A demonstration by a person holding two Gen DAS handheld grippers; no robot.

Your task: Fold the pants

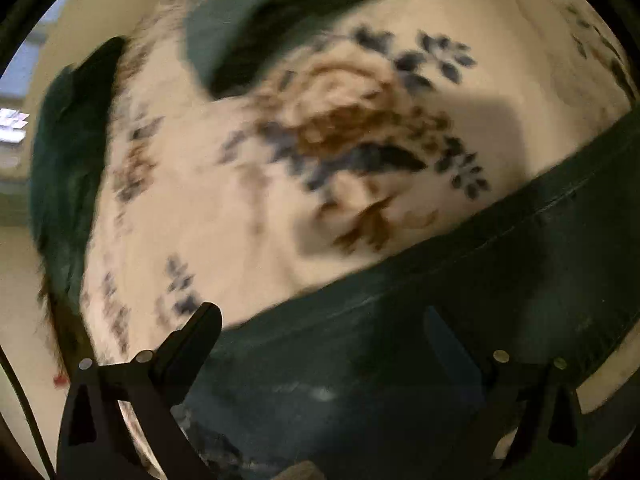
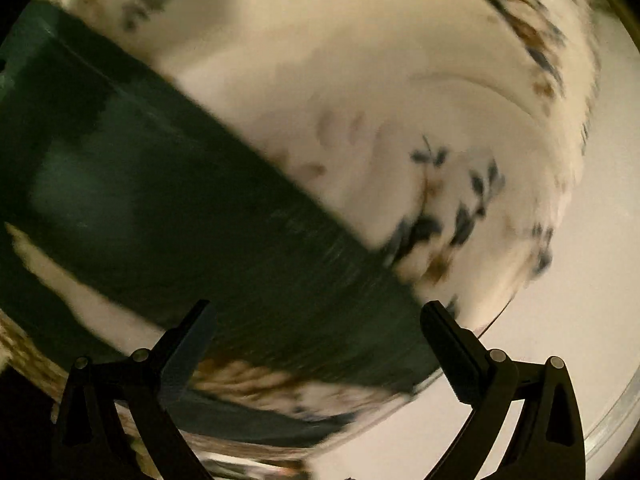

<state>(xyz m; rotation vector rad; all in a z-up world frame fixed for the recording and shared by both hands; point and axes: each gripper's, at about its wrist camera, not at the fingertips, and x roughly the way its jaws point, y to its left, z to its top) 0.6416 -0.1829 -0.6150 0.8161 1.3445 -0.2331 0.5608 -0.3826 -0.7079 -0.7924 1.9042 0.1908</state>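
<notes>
A cream floral blanket (image 1: 248, 208) covers the surface.

Dim, motion-blurred, fisheye-warped edges

Pants (image 1: 460, 320) lying across a blanket (image 1: 248, 208), another garment (image 1: 240, 20) beyond them on the blanket, blanket edge to the right

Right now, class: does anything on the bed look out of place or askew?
Nothing looks damaged or spilled. The dark green pants lie in a diagonal band across the floral blanket, not squared up. Both views are motion-blurred. The left gripper and right gripper are open above them.
</notes>
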